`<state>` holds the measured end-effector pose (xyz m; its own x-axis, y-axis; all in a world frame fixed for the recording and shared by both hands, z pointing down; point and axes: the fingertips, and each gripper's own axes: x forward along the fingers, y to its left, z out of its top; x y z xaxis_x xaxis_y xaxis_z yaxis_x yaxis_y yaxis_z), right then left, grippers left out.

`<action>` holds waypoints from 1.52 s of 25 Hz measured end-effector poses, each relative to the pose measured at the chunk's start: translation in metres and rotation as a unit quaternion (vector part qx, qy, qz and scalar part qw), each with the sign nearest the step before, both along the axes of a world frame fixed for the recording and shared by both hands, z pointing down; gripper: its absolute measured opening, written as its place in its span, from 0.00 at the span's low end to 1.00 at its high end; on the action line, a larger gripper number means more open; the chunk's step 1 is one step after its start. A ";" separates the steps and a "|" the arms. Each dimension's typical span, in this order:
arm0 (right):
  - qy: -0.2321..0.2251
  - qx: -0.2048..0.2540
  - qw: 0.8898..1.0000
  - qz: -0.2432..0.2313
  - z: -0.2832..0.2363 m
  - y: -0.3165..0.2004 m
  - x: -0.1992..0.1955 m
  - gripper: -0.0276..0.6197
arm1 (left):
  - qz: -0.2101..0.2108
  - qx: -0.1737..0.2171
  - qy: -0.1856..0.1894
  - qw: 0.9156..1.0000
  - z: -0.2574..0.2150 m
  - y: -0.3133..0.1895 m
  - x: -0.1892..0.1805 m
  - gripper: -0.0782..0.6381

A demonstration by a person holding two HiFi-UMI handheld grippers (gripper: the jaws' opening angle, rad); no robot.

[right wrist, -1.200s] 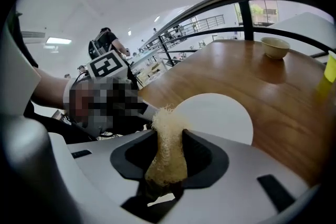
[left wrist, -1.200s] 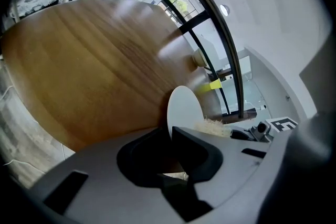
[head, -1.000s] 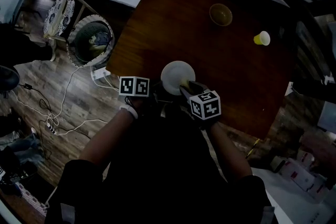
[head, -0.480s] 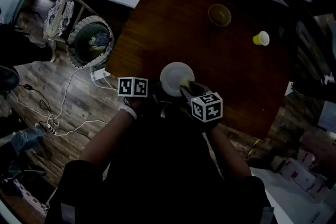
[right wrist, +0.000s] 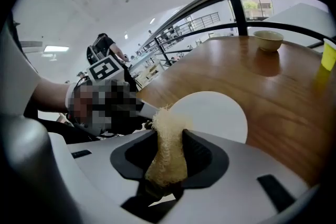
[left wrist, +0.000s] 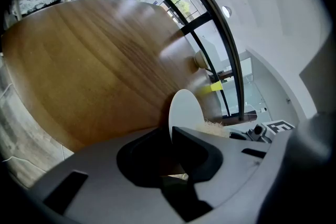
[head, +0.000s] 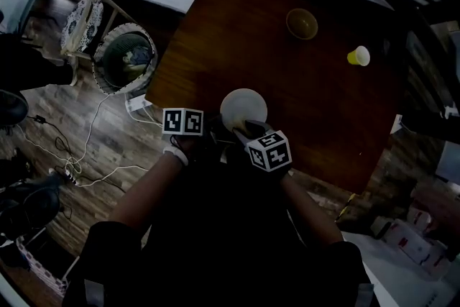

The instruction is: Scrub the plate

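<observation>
no readable text, labels or numbers appear anywhere.

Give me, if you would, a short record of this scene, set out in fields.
surface: wooden table
plate: white, at the table's edge nearest the person
left gripper: jaws closed on the plate's rim
right gripper: jaws closed on a pale fibrous scrubber
contact: scrubber's tip meets the plate's near edge
other items: bowl and yellow cup, both on the far side of the table, apart from the plate
</observation>
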<state>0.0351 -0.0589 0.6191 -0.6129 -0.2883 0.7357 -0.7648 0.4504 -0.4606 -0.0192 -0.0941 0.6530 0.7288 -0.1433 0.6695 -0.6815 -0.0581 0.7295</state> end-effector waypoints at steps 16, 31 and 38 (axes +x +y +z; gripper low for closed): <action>0.021 0.027 0.983 0.179 -0.021 -0.045 0.117 0.28 | -0.003 0.006 0.004 1.000 -0.008 -0.002 0.002 0.19; 0.019 0.020 1.000 0.004 -0.002 -0.032 -0.009 0.28 | -0.036 0.008 0.008 0.999 -0.011 0.005 -0.011 0.19; 0.031 0.010 0.999 0.035 0.002 -0.035 0.017 0.28 | -0.030 0.000 0.007 1.000 -0.011 0.011 -0.007 0.19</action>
